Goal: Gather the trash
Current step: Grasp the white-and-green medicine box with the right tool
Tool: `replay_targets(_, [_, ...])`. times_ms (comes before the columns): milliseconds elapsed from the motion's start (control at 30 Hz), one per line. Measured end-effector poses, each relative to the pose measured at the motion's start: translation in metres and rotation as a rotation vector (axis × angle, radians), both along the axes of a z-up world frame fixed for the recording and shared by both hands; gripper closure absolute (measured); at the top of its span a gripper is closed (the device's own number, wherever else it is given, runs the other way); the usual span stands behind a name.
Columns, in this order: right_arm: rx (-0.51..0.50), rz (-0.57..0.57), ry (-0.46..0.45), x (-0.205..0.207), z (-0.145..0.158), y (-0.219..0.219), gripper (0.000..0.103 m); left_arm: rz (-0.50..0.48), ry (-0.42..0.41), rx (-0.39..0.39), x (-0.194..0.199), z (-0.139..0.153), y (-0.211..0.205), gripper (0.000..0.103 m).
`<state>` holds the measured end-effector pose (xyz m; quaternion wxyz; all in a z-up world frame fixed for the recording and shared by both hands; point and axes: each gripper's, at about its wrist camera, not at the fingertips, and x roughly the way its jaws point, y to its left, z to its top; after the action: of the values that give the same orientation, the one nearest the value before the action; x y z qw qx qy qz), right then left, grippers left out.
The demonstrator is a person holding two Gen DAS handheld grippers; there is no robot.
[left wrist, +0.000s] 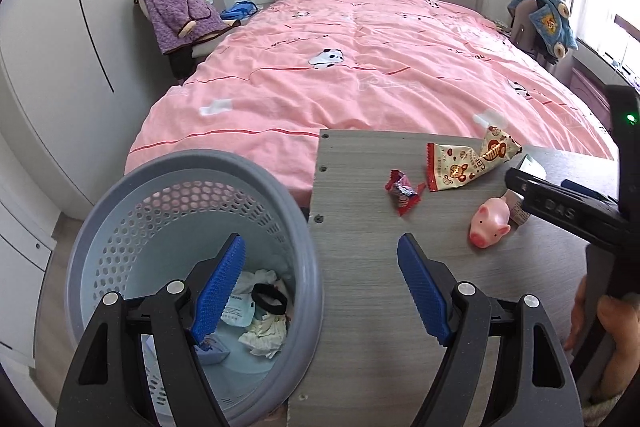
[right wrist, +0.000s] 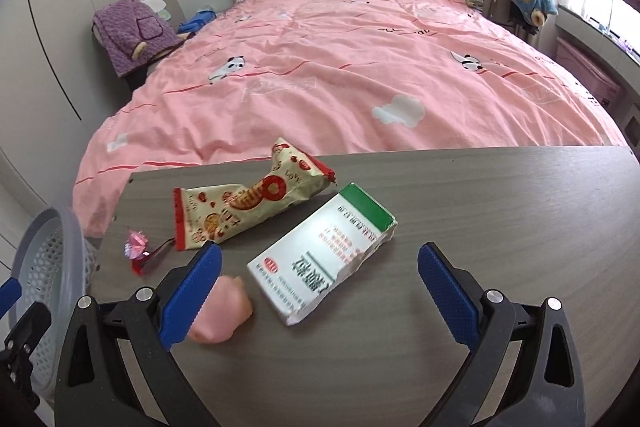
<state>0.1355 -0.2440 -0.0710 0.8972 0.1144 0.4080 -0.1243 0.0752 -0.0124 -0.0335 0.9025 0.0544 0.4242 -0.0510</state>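
A grey perforated waste basket (left wrist: 104, 211) stands left of the grey table (left wrist: 360, 267), with crumpled tissues and a black band inside. My left gripper (left wrist: 320, 291) hangs open over the basket's right rim and the table edge, empty. On the table lie a small red candy wrapper (left wrist: 404, 193), a cream snack wrapper (left wrist: 468, 163) and a pink pig toy (left wrist: 490, 221). In the right wrist view the white and green carton (right wrist: 320, 251) lies between the spread fingers of my open right gripper (right wrist: 320, 291), untouched. The snack wrapper (right wrist: 248, 207), candy wrapper (right wrist: 138, 251) and pig (right wrist: 220, 311) lie to its left.
A bed with a pink quilt (left wrist: 360, 67) fills the space beyond the table. A purple garment (left wrist: 176, 11) hangs on a chair at the left, a blue one (left wrist: 548, 19) at the right. White wardrobes (left wrist: 60, 47) line the left wall. A hand (left wrist: 612, 339) holds the right gripper.
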Motion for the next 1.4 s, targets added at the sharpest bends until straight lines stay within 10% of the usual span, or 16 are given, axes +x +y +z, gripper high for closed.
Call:
replay_targets(900, [-0.012,-0.029,0.028,-0.025,-0.009,-0.038,0.008,-0.050,0.016,-0.044,0.009,0.000,-0.027,0.028])
replay_targets(1400, [0.008,0.020,0.044,-0.017,-0.015,-0.034,0.065,-0.081,0.051,-0.056,0.015,-0.008,-0.044,0.028])
